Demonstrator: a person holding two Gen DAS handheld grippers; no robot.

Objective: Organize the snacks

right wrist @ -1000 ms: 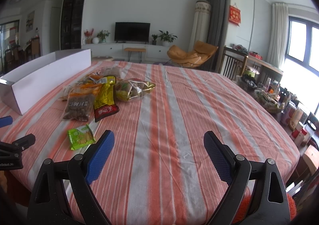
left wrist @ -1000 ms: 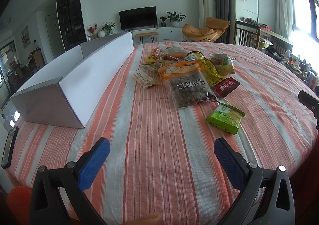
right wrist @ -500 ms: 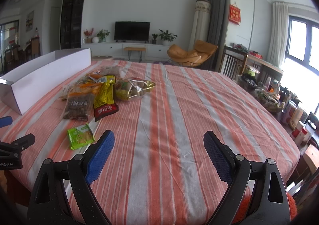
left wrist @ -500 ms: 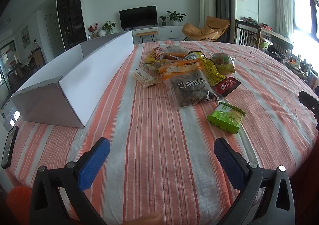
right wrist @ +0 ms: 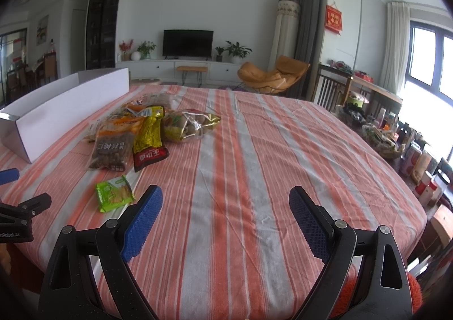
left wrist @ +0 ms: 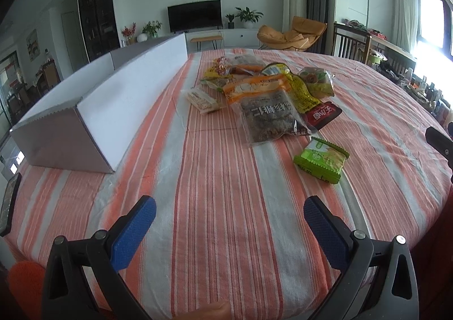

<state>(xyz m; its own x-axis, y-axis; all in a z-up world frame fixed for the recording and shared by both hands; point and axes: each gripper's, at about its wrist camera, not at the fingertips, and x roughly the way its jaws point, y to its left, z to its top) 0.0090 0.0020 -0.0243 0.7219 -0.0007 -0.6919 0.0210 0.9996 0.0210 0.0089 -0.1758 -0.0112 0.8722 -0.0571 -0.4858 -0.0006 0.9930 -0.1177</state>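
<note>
A heap of snack packets lies mid-table on the striped cloth: a large clear bag of dark nuts (left wrist: 269, 119) (right wrist: 111, 147), a yellow and red packet (left wrist: 308, 99) (right wrist: 148, 138), a clear bag of round snacks (right wrist: 187, 124) and a small pale packet (left wrist: 202, 99). A green packet (left wrist: 321, 158) (right wrist: 114, 192) lies apart, nearest me. A long white open box (left wrist: 113, 99) (right wrist: 65, 110) stands left of the heap. My left gripper (left wrist: 229, 218) hovers open over the near cloth, holding nothing. My right gripper (right wrist: 225, 206) is open too, right of the green packet.
The round table (right wrist: 283, 150) drops off close behind both grippers. A dark phone (left wrist: 8, 206) lies at the left rim. Bottles and a basket (right wrist: 396, 144) crowd a side surface beyond the right rim. Bare cloth stretches across the right half.
</note>
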